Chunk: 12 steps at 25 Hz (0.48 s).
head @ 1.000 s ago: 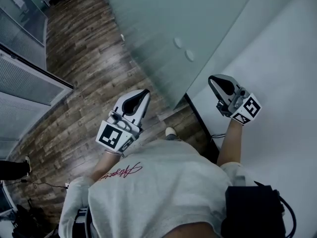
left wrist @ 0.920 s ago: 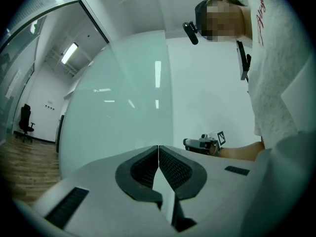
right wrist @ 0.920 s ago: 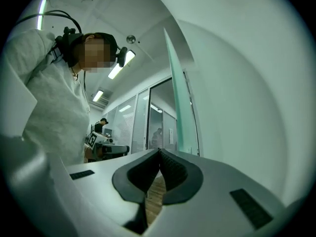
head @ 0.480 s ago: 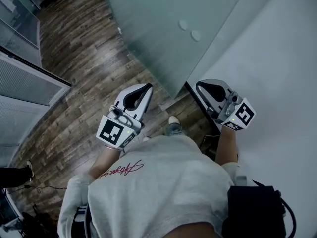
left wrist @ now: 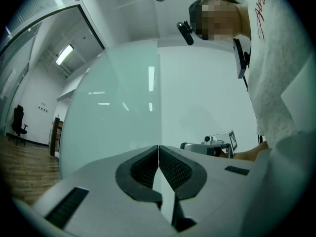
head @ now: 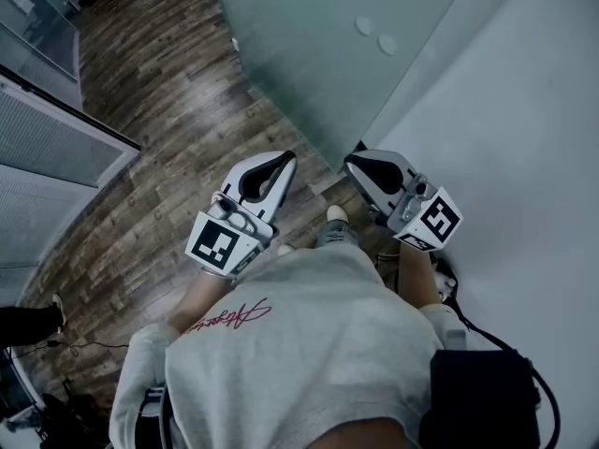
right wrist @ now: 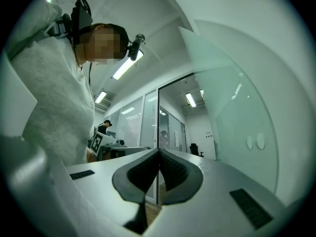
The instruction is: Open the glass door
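Observation:
The frosted glass door point(head: 309, 54) stands swung open ahead of me, its lower corner just beyond both grippers, with two round fittings point(head: 376, 36) near its right edge. My left gripper point(head: 284, 160) is shut and empty, pointing at the door's lower edge. My right gripper point(head: 353, 161) is also shut and empty, close beside the door's corner by the white wall. The left gripper view shows the shut tips point(left wrist: 158, 147) before the glass door point(left wrist: 113, 112). In the right gripper view the shut tips point(right wrist: 159, 151) have the door point(right wrist: 242, 107) and its fittings point(right wrist: 256, 142) to their right.
A white wall point(head: 524, 110) runs along the right. Wood floor point(head: 159, 120) spreads left, bounded by a glass partition point(head: 56, 148). My shoe point(head: 335, 215) is between the grippers. Another person's foot point(head: 28, 318) and a cable lie at far left.
My right gripper has swung left, from in front of the wall to beside the door's corner, near the left gripper. The left gripper edged forward. The door's fittings have shifted up in view.

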Each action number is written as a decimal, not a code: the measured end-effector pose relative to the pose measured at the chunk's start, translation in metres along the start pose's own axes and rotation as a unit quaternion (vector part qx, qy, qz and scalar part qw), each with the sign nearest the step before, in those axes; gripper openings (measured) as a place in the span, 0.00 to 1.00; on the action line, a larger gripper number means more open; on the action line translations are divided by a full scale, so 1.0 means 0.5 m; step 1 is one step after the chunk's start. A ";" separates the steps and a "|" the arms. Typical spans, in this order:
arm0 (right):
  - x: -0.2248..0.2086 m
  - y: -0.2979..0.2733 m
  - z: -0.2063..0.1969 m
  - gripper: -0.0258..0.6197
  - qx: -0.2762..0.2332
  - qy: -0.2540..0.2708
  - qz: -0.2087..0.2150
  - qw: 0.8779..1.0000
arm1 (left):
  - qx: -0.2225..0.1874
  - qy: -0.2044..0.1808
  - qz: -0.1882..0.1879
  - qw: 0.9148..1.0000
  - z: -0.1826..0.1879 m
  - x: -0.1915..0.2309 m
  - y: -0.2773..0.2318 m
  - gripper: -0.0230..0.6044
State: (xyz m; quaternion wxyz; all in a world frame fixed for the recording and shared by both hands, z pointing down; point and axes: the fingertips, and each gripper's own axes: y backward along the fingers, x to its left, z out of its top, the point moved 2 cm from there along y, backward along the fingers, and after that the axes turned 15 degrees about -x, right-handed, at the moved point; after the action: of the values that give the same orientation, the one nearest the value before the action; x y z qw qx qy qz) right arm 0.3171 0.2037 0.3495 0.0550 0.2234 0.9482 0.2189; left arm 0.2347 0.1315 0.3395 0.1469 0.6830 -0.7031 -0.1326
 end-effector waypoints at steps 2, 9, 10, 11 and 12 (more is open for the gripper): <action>0.013 -0.008 -0.005 0.07 0.001 0.010 -0.001 1.000 | -0.002 0.000 0.001 1.000 0.004 -0.003 0.008 0.06; 0.032 -0.027 -0.019 0.07 0.020 0.031 0.008 0.999 | -0.008 0.001 0.006 1.000 0.008 -0.007 0.024 0.06; 0.032 -0.029 -0.021 0.07 0.022 0.032 0.007 0.999 | -0.008 0.002 0.007 1.000 0.008 -0.006 0.027 0.06; 0.031 -0.030 -0.024 0.07 0.025 0.035 0.005 0.999 | -0.008 0.003 0.008 1.000 0.006 -0.005 0.029 0.06; 0.029 -0.030 -0.028 0.07 0.030 0.039 0.002 0.999 | -0.007 0.004 0.010 1.000 0.004 -0.005 0.031 0.06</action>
State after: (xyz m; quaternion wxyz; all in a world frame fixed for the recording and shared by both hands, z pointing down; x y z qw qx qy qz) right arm 0.2953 0.1925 0.3555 0.0112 0.2180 0.9555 0.1987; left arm 0.2195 0.1344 0.3437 0.1561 0.6756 -0.7081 -0.1334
